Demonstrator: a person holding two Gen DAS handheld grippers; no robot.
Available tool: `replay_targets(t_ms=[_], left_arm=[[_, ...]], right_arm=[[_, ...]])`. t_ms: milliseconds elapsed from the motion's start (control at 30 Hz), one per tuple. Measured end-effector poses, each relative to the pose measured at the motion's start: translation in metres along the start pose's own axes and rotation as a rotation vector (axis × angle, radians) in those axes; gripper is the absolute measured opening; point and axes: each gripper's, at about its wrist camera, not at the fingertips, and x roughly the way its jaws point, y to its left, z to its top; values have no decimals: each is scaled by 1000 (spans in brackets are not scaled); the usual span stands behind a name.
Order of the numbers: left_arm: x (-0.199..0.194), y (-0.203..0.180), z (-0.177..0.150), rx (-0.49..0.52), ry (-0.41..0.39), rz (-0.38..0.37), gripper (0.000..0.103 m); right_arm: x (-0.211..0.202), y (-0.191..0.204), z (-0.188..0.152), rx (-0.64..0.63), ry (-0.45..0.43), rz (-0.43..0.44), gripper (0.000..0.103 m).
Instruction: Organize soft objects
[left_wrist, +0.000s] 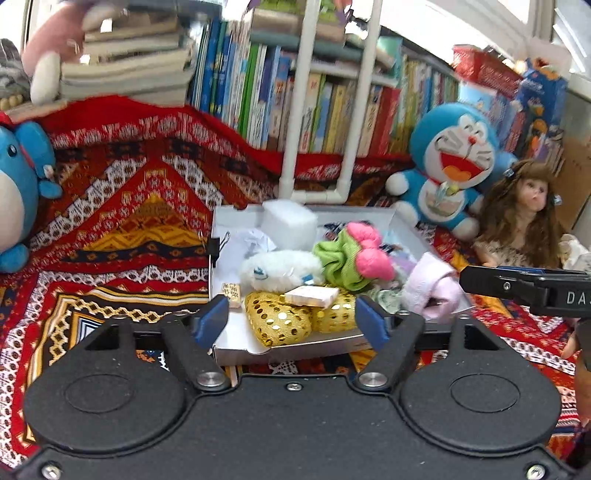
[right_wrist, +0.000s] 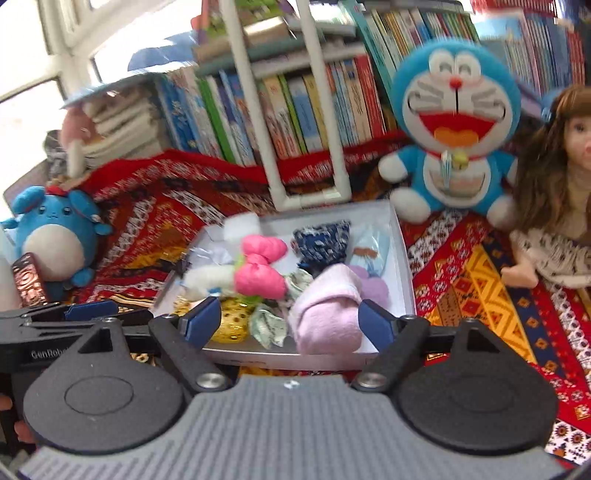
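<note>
The shallow white cardboard tray (left_wrist: 406, 230) sits on the red patterned woven blanket (left_wrist: 122, 206) and serves as the collecting place: the small soft things are heaped in it, which I judge is the sorting already largely done.

At the tray's near edge lie two gold sequinned pouches (left_wrist: 280, 319) with one small cream card (left_wrist: 312, 296) lying across them. Behind them, toward the tray's middle, are one white fluffy toy (left_wrist: 280, 267), one green cloth with a pink bow (left_wrist: 364, 249), and at the near right corner one rolled pale pink sock (right_wrist: 327, 314). At the far side sit one white foam block (left_wrist: 290, 225) and, seen from the right wrist camera, one dark blue printed pouch (right_wrist: 321, 240).

The left gripper (left_wrist: 291, 321) hangs just short of the tray's near edge, jaws spread with nothing between them. The right gripper (right_wrist: 286, 319) does the same before the sock, released and not pressing on it.

Outside the tray, to its far right, one blue cat plush (right_wrist: 456, 122) and one long-haired doll (right_wrist: 565, 173) lean upright. Far to its left sits one round blue plush (right_wrist: 55, 240). Behind it runs a row of books (left_wrist: 332, 107).
</note>
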Motion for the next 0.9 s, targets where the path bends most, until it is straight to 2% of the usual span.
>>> replay_targets(t_ms=[200, 467, 633, 900], left_arm=[[-47, -10, -5, 29, -89, -19, 84], [-96, -17, -31, 32, -144, -32, 93], [-117, -16, -62, 7, -159, -45, 98], [-131, -13, -105, -44, -153, -51, 101]], right_arm=[[-50, 16, -8, -83, -162, 3, 103], [-92, 26, -29, -133, -278, -5, 103], [-107, 25, -56, -142, -319, -2, 103], [-117, 23, -98, -114, -308, -27, 103]])
